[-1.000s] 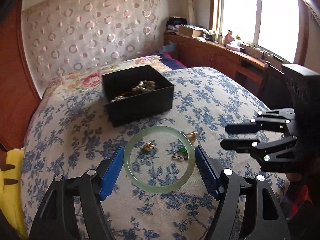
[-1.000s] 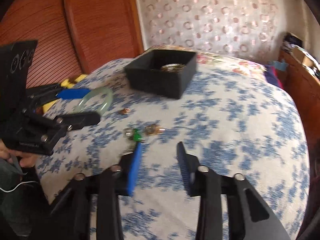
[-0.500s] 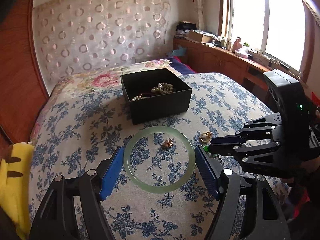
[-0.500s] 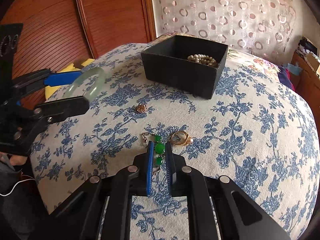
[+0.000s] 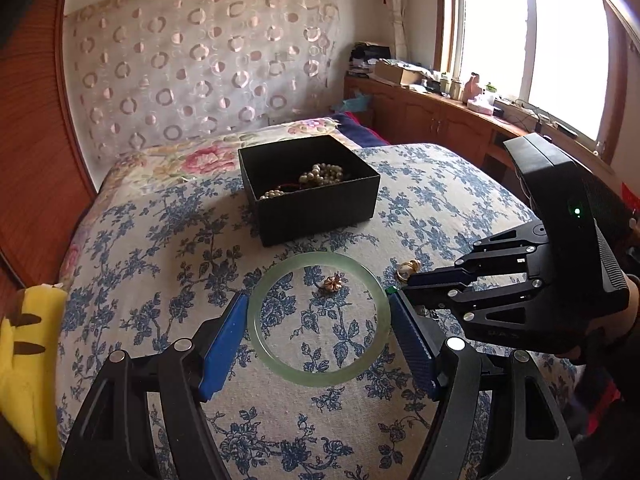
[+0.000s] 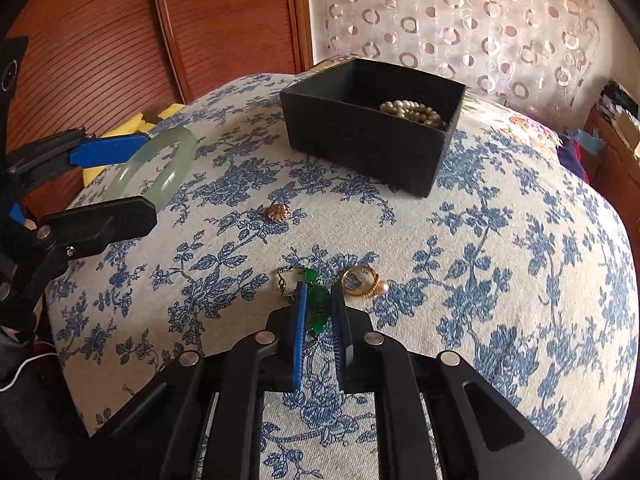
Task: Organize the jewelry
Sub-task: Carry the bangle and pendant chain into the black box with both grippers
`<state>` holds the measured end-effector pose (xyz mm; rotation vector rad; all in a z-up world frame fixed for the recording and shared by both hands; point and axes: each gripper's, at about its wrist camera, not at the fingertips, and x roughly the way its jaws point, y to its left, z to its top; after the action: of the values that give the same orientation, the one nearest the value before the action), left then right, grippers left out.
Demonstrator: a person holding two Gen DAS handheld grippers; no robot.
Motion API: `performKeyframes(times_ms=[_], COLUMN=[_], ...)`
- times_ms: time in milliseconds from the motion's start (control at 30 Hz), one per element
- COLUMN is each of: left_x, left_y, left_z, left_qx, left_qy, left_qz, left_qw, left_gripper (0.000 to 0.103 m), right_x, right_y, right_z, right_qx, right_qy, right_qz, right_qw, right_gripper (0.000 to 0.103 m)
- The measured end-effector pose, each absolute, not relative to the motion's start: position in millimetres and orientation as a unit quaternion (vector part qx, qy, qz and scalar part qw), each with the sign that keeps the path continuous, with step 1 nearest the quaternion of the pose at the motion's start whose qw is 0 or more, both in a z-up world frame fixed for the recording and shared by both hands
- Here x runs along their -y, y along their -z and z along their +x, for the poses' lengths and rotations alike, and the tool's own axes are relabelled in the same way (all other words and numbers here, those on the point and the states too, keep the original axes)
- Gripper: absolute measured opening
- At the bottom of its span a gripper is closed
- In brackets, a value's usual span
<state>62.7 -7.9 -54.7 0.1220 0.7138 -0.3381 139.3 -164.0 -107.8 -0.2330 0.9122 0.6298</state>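
My left gripper [image 5: 318, 312] is shut on a pale green jade bangle [image 5: 264, 344], held above the bed; it also shows in the right wrist view [image 6: 168, 168]. My right gripper [image 6: 319, 294] is shut on a green bead bracelet [image 6: 318, 300] lying on the cover. A gold ring with a pearl [image 6: 362, 282] lies just right of it. A small gold flower piece [image 6: 278, 212] lies farther ahead. A black box [image 5: 316, 204] holds a pearl necklace [image 5: 320, 174] near the back of the bed.
The floral blue bedcover [image 5: 160, 240] slopes off at its edges. A yellow cushion [image 5: 28, 344] sits at the left. A wooden wardrobe [image 6: 200, 28] stands behind, and a wooden cabinet with clutter [image 5: 440, 104] runs under the window.
My right gripper came down and closed its fingers around the green bead bracelet. My left gripper, still holding the bangle, rose and drew back a little from the box.
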Motion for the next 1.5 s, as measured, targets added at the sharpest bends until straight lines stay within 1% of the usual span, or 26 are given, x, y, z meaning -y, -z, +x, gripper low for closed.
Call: performKeyframes(times_ms=[333, 667, 1033, 1300, 1500], left_x=[10.5, 7.5, 1.1, 5.7, 10.0], left_y=[54.7, 56.6, 55.8, 49.8, 42.7], left_z=[62.2, 71.7, 93.0, 115.6, 129.4], left_qx=[-0.347, -0.348, -0.342, -0.332, -0.325], left_qy=[0.164, 0.159, 0.15, 0.145, 0.146], left_qz=[0.061, 0.063, 0.057, 0.061, 0.061], left_qw=[0.921, 0.922, 0.926, 0.93, 0.932], left_gripper=[0.069, 0.069, 0.069, 0.069, 0.069], right_x=[165.9, 177.5, 189.4, 189.6, 182.6], right_y=[105.1, 61.9, 12.1, -9.6, -13.4], right_z=[136.8, 132.4, 156.3, 186.0, 205.1], right_qx=[-0.423, -0.378, -0.322, -0.3, -0.29], right_qy=[-0.307, -0.321, -0.312, -0.303, -0.293], right_qz=[-0.115, -0.104, -0.102, -0.092, -0.089], right_qw=[0.845, 0.862, 0.888, 0.9, 0.907], right_gripper=[0.012, 0.013, 0.013, 0.013, 0.013])
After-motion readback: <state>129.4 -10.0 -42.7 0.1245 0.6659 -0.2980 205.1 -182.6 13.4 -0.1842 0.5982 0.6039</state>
